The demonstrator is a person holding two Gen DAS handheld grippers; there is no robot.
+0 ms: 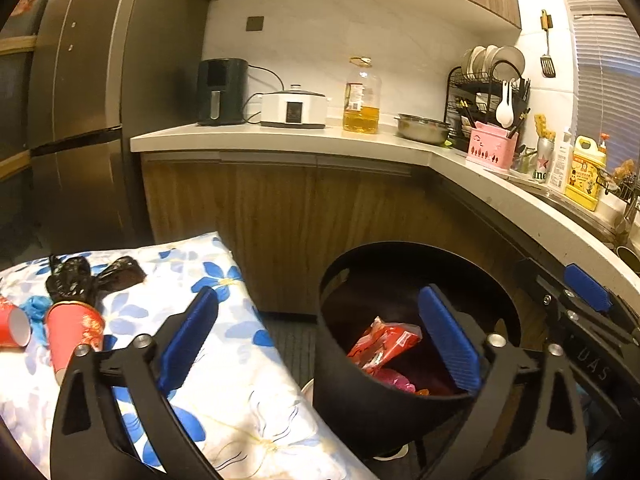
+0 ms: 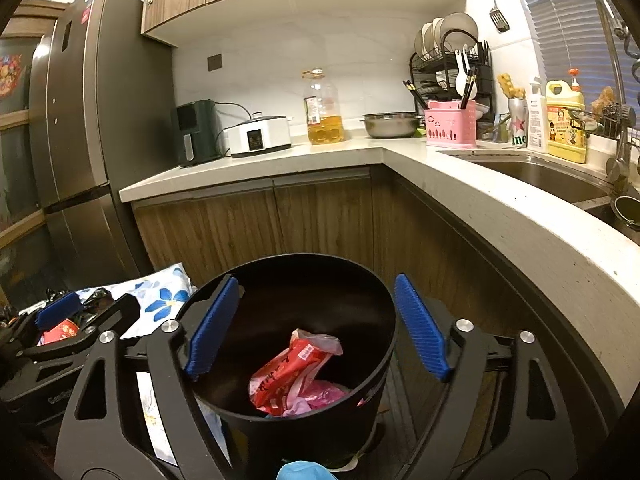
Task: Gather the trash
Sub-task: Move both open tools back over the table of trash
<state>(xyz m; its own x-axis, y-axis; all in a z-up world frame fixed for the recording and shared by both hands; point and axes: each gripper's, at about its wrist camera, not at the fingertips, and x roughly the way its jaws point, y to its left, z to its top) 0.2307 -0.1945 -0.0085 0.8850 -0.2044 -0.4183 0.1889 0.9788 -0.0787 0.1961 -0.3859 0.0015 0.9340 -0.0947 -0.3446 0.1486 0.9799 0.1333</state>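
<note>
kitchen floor: black bin holds red wrapper.

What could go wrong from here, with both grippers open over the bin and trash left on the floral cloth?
1. The red paper cups lie tipped over on the floral cloth; a pinch from the left gripper could crush them or roll them away.
2. The black bags are limp and may snag the cloth when lifted.
3. The right gripper hangs close to the black bin; a swing could tip it.
</note>
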